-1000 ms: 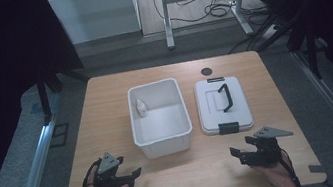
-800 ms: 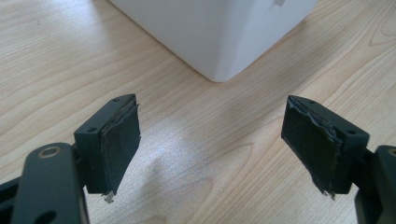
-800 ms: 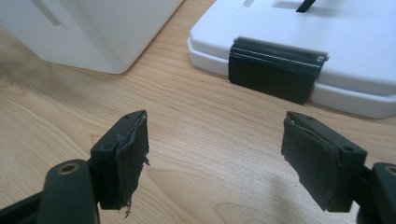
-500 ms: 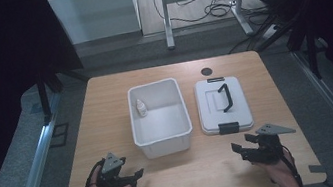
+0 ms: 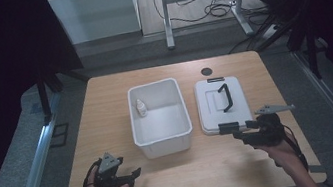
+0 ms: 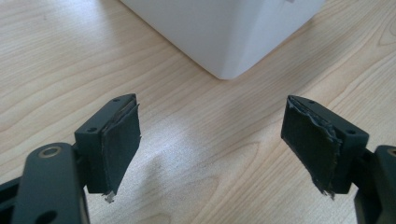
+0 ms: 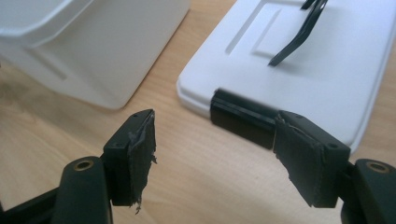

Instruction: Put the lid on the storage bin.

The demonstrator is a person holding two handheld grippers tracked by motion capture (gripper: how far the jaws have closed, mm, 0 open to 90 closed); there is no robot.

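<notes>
Claws are sitting at the near edge of the desk [image 5: 104, 98], and this looks like the approach step: the right claw [image 5: 238, 135] is hovering with jaws spread wide and empty just short of the white lid [image 5: 215, 111], while the left claw [image 5: 134, 175], equally spread and empty, is resting near the open white bin [image 5: 162, 142]. Next, I judge, the right claw is needing to close on the lid's black latch [image 7: 243, 117] or reach farther to the black handle [image 5: 226, 96]. Right gripper view is showing how closely the latch sits beside one pad; high view is showing instead a small white bottle [image 5: 141, 108] standing inside the bin's far left corner, plus a dark disc [image 5: 207, 71] beyond the lid.
</notes>
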